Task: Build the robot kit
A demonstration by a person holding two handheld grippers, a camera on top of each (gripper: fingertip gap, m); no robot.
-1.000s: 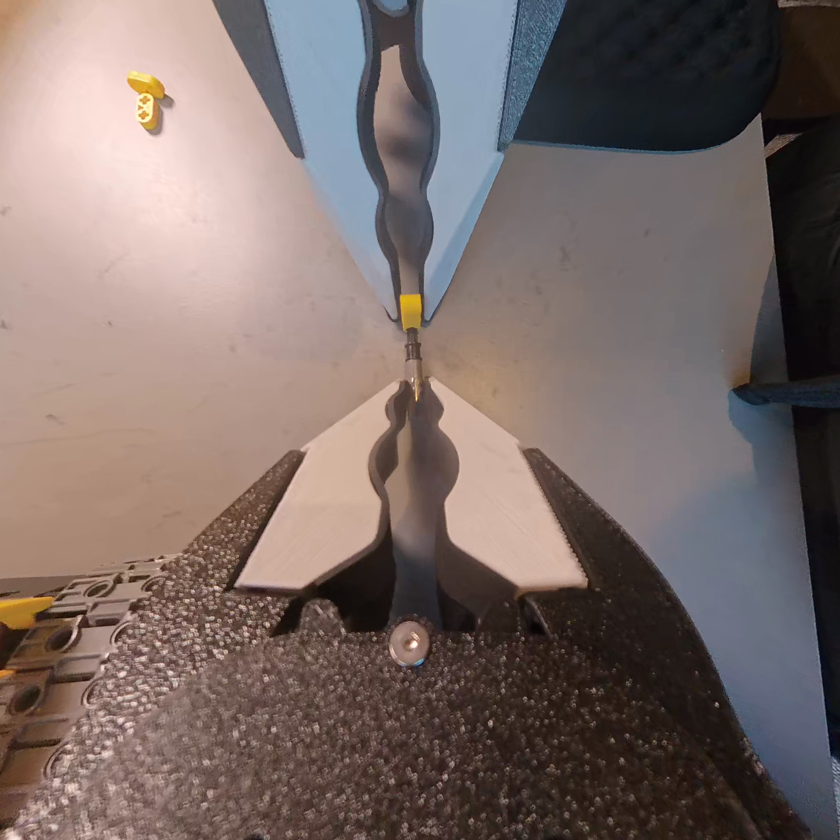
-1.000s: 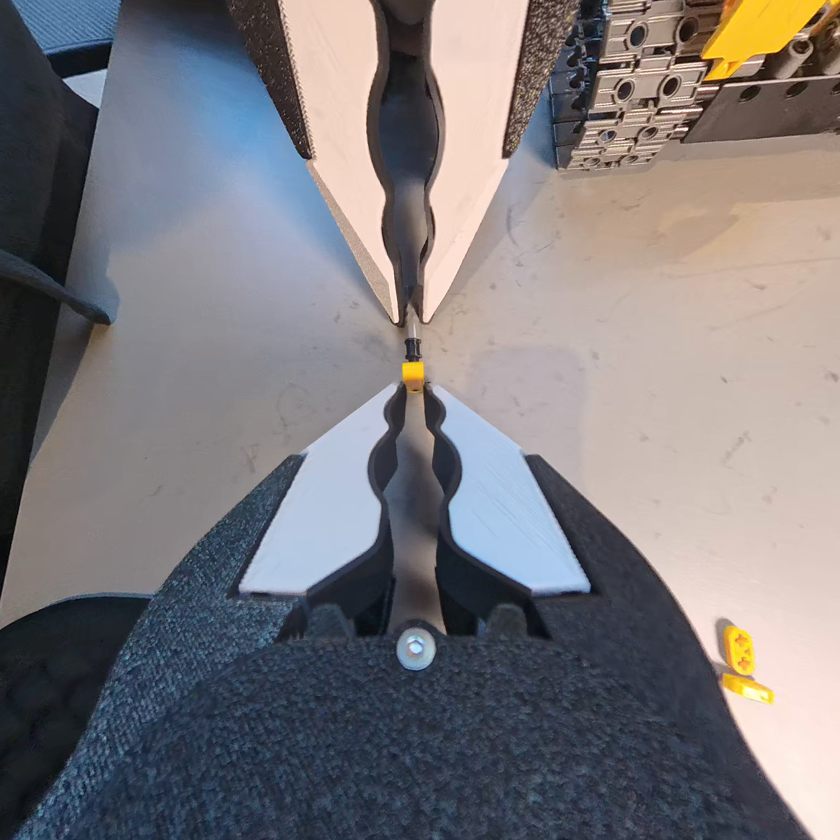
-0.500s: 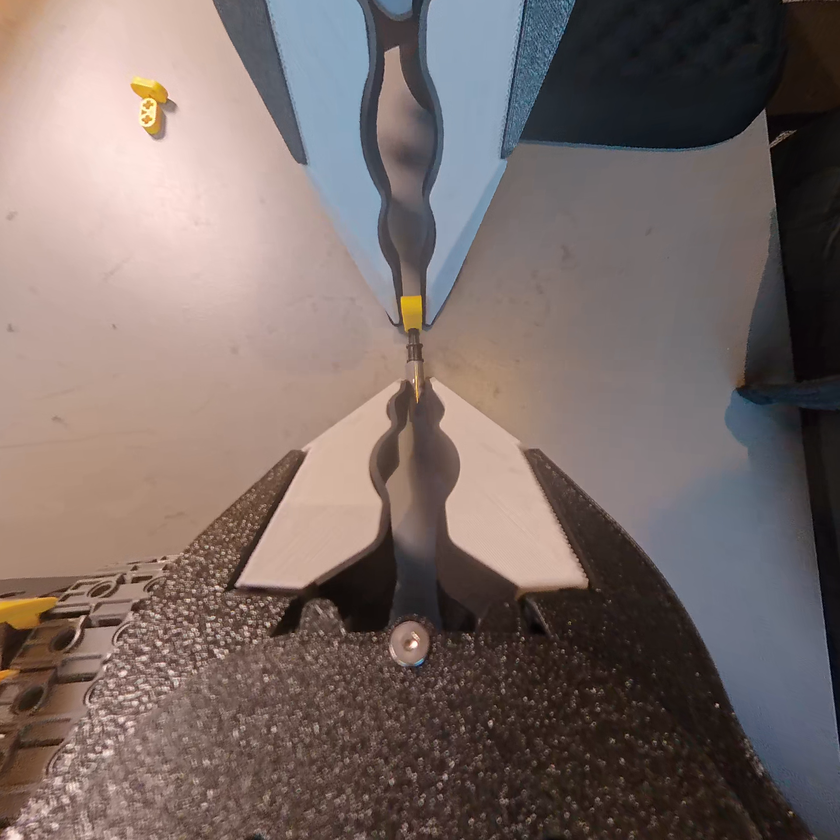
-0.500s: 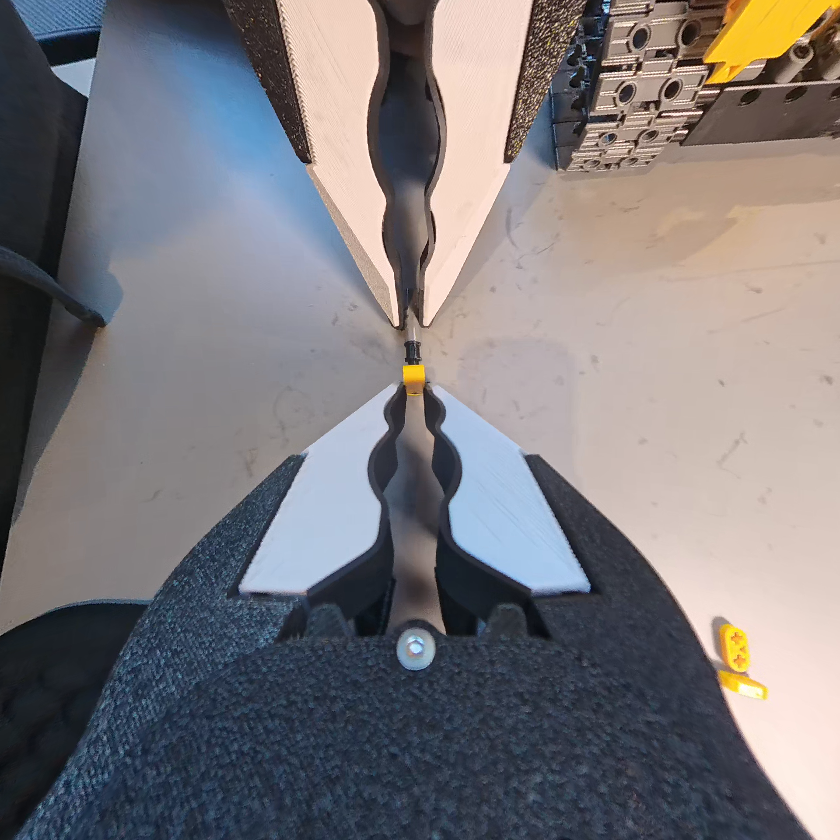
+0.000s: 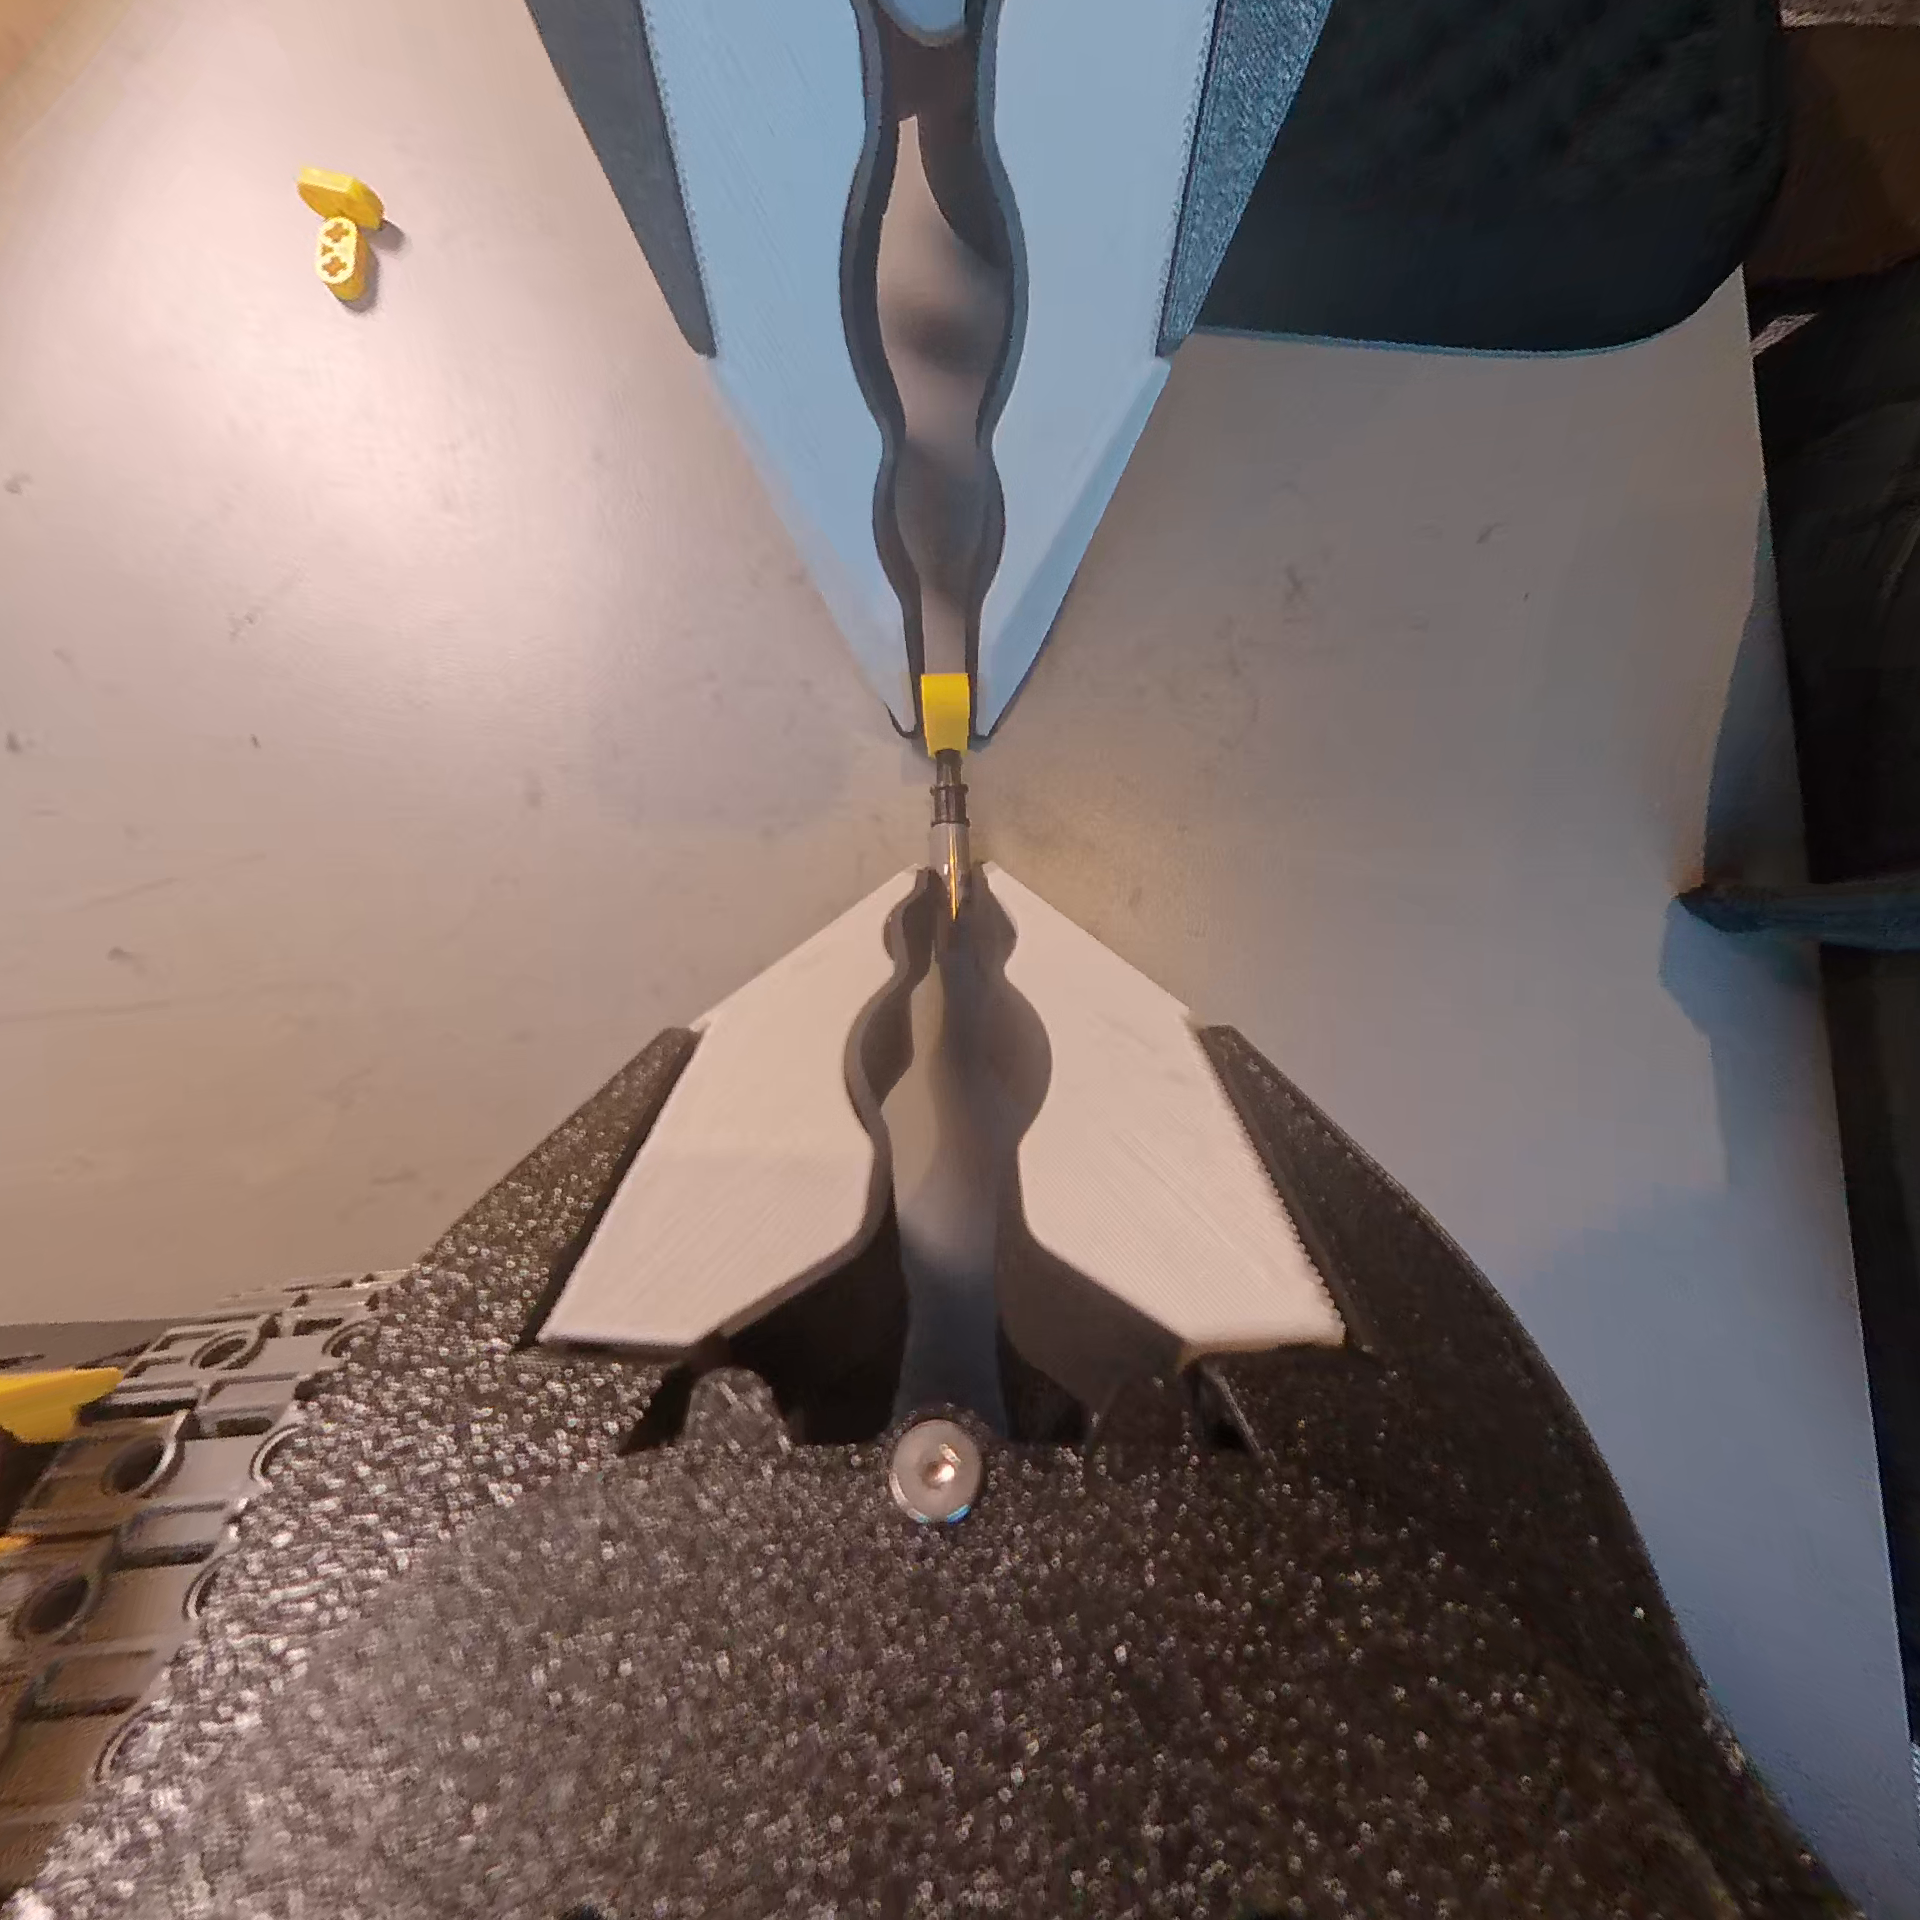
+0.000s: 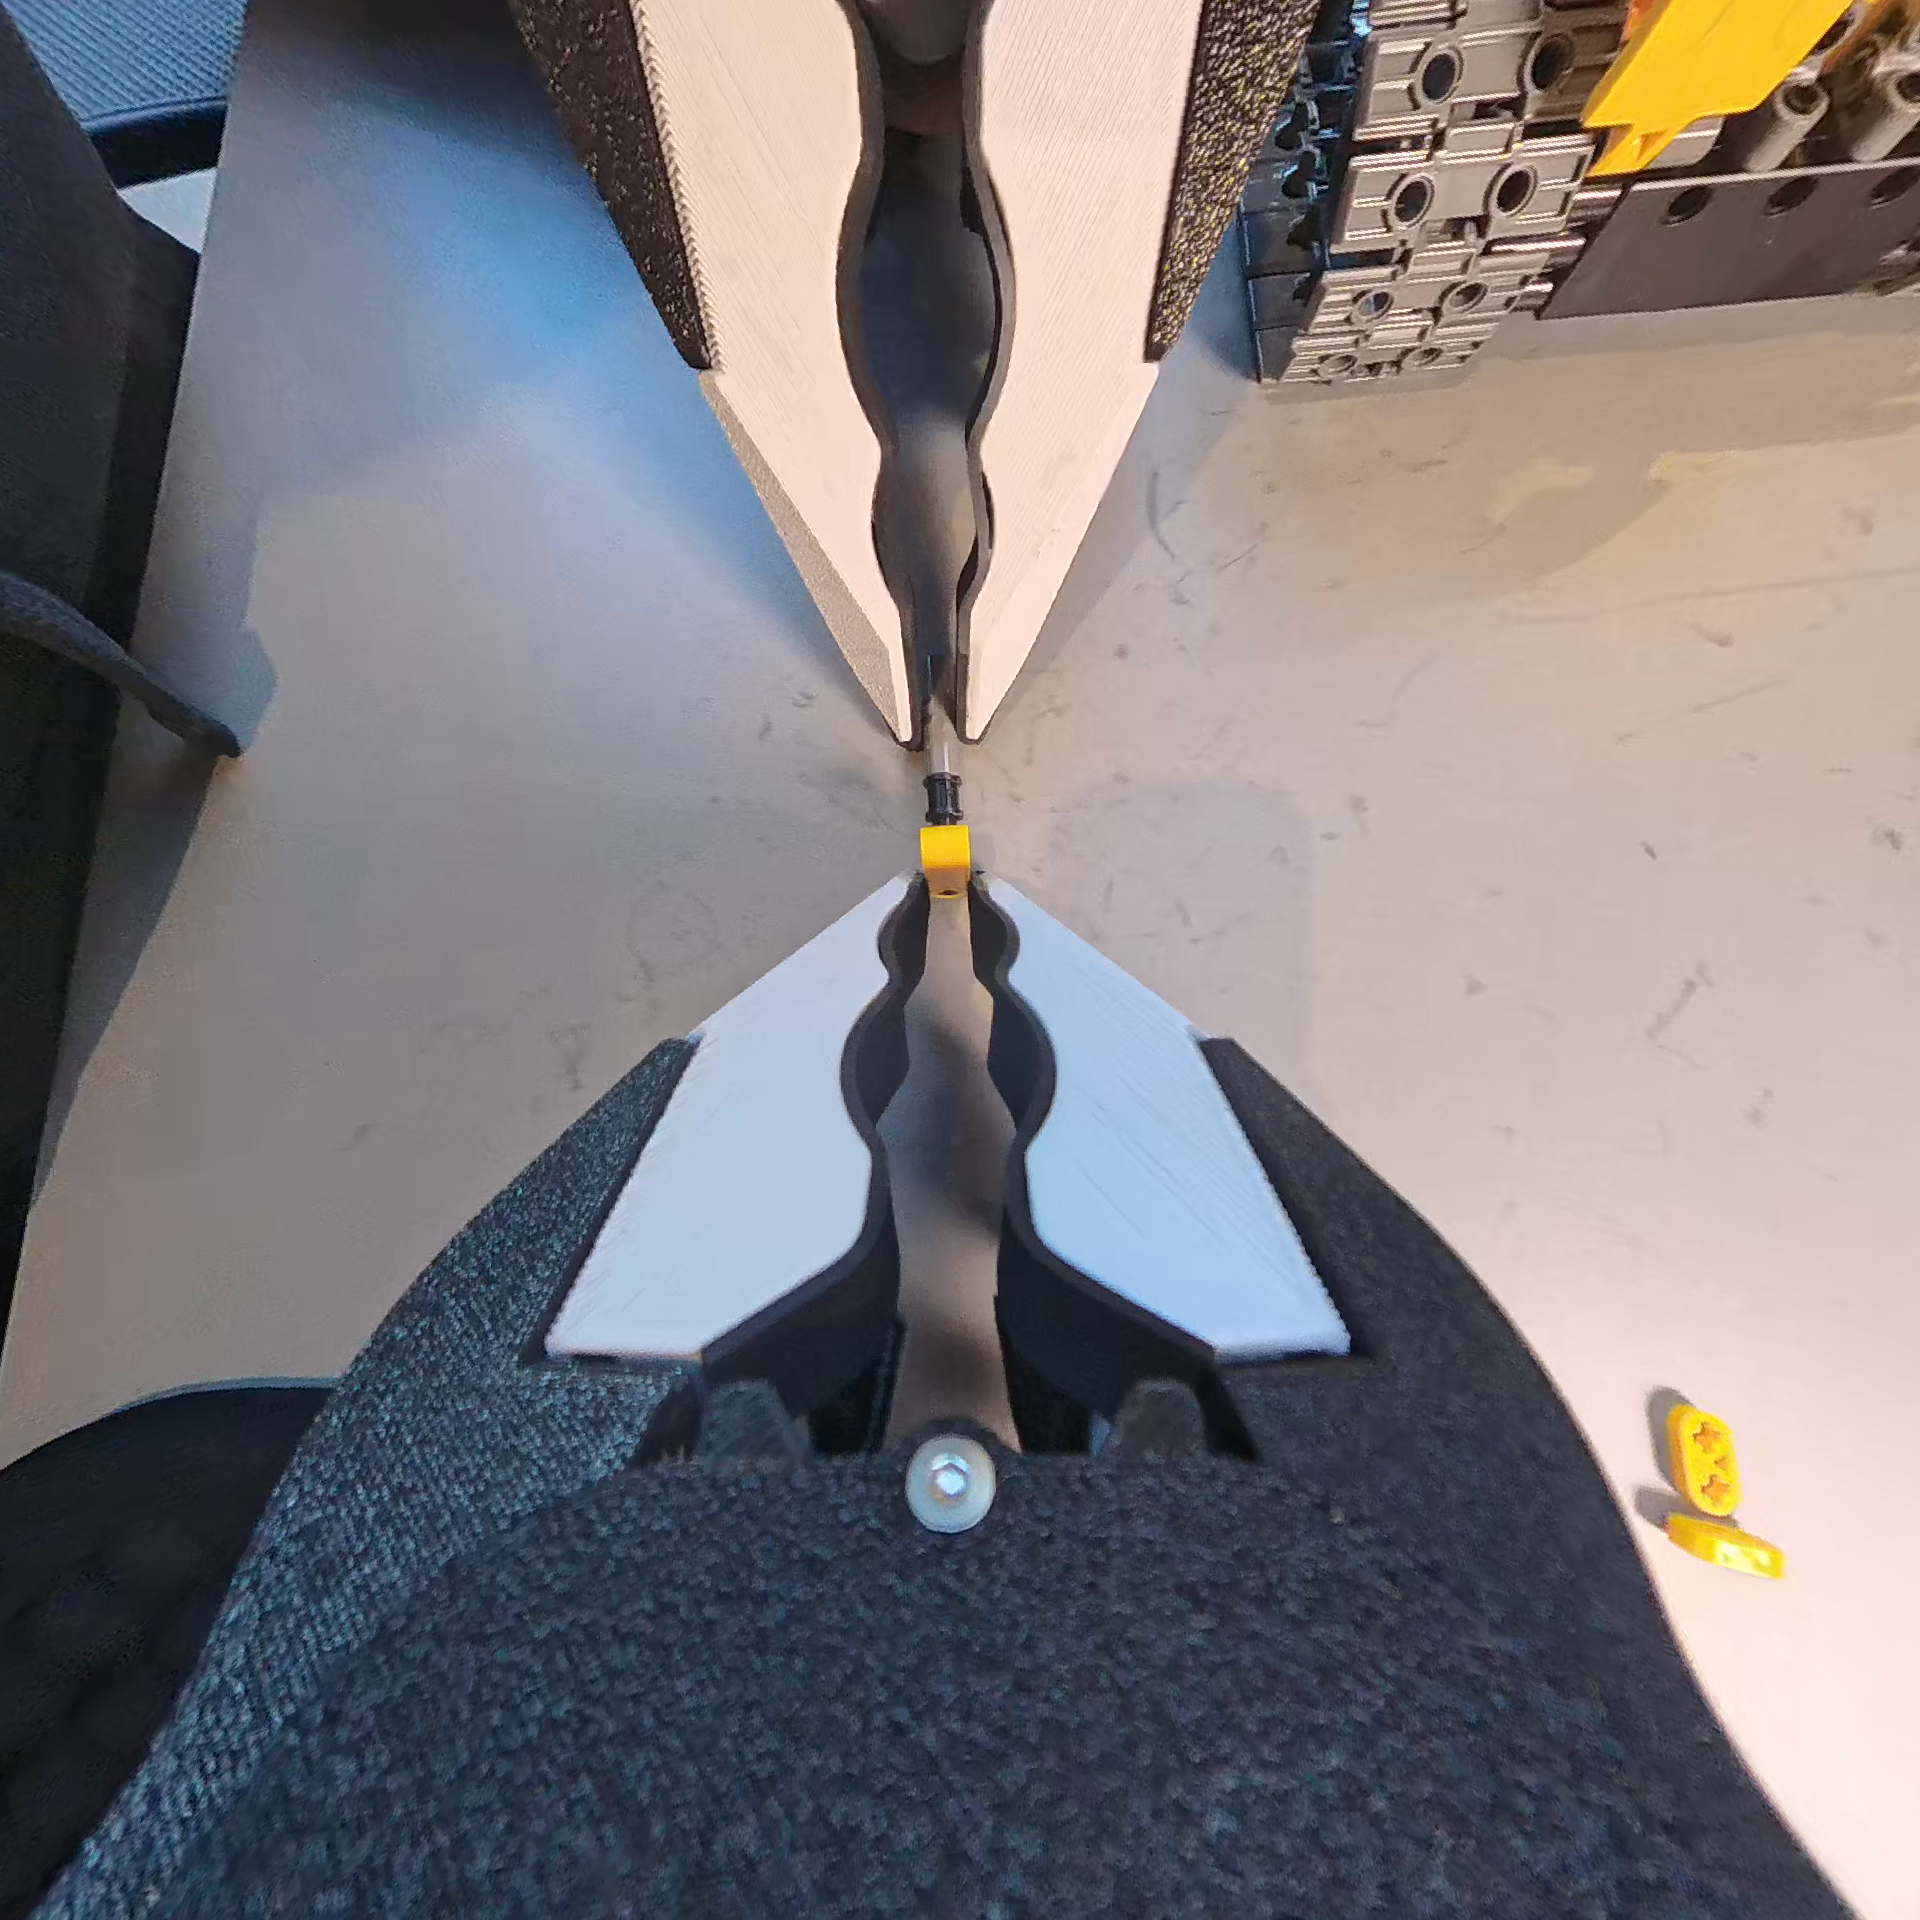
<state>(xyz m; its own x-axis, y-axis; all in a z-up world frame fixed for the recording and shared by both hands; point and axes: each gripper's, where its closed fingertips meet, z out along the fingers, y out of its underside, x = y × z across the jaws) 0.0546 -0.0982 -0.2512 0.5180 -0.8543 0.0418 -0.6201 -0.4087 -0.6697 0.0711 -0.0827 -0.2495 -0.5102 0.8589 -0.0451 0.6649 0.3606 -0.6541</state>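
Nothing has moved that we can see: our left claw (image 5: 948, 902) pinches the grey pin (image 5: 948, 831), our right claw (image 6: 943, 891) clamps the yellow connector (image 6: 944, 854), tip to tip for alignment. Two spare yellow pieces (image 6: 1709, 1496) lie right of it on the tabletop (image 6: 1455, 831); a grey block assembly (image 6: 1455, 208) sits beyond.

The table (image 6: 1455, 727) looks matt, smooth and scuffed. The gripper fingers (image 6: 1143, 1143) are ribbed matt plastic. A glossy yellow plastic connector (image 6: 944, 854) sits on a shiny metal-looking pin (image 5: 950, 844). Upper right, grey plastic building-brick blocks (image 6: 1455, 208) have a slight sheen.
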